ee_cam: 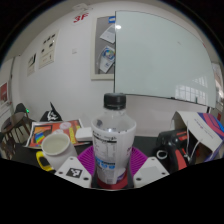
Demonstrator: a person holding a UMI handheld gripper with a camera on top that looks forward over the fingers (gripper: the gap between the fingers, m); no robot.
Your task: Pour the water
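Progress: pouring is judged not yet begun. A yellow mug point(55, 149) is seen just ahead of the claw point(111, 172) and to the left of it, standing on the dark table point(20, 158); its contents cannot be made out. The clear water bottle point(112, 140) is held upright between the fingers, black cap point(115, 101) still on, so uncapping, tilting and pouring are judged to remain. Claw: partly closed, both magenta pads point(88, 160) appearing pressed on the bottle's lower body. A cluttered box point(197, 135) is noted beyond, to the right.
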